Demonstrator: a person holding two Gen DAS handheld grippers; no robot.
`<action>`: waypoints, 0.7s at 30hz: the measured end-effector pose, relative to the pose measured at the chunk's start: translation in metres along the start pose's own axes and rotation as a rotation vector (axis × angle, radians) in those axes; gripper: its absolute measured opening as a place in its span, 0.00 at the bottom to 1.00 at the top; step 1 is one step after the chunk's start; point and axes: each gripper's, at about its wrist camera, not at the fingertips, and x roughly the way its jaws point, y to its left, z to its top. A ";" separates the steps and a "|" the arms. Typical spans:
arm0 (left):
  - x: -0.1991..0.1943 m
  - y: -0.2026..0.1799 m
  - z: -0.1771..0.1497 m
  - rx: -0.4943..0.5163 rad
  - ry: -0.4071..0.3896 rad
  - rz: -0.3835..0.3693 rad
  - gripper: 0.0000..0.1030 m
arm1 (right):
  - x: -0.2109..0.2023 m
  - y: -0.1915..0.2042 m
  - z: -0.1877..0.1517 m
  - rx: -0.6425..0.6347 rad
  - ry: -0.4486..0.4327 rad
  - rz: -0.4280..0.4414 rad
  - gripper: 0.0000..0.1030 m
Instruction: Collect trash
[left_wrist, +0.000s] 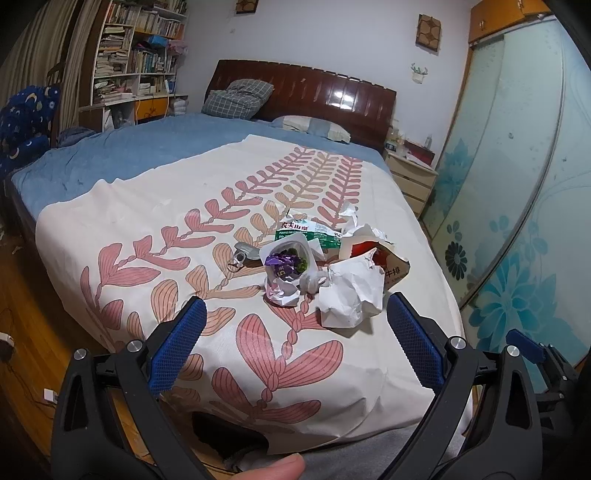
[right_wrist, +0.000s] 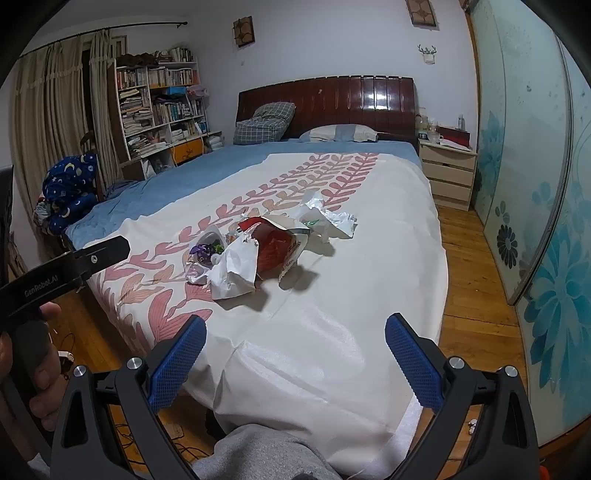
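From the left wrist camera, a crowded bookshelf stands at the far left by the curtains, and a bed with a blue sheet runs across the room under a white bedspread printed with pink leaf shapes. The left claw hangs above the near end of the bedspread with its blue-padded fingers spread wide and nothing between them. Just beyond it lies the trash, gathered in one loose heap on the bedspread: a metal can lid at the left edge, then a white plastic cup stuffed with purple and green wrappers, a green-labelled wrapper behind the cup, a crumpled white paper nearest the claw, and a red food bag touching the paper on its right. To the right of the bed are a pale nightstand and a sliding door with blue flowers. In the right wrist view, the left claw's black body enters from the left edge, held in a hand. The right claw hovers over the near corner of the bedspread, its fingers also wide apart and gripping nothing. The same heap sits farther up the bed, with a torn white wrapper lying a little apart at its right end. A grey sleeve or trouser leg shows at the bottom, and bare wooden floor runs along the right side of the bed.
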 end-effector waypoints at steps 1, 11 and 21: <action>0.000 0.000 0.000 0.000 0.001 0.001 0.94 | 0.001 0.000 0.000 -0.001 0.001 0.000 0.93; 0.000 -0.003 0.000 0.010 0.002 0.001 0.94 | 0.003 0.000 0.000 -0.004 0.006 -0.003 0.93; 0.002 0.009 -0.002 -0.023 0.021 0.040 0.94 | 0.034 0.005 0.008 0.040 0.098 0.115 0.82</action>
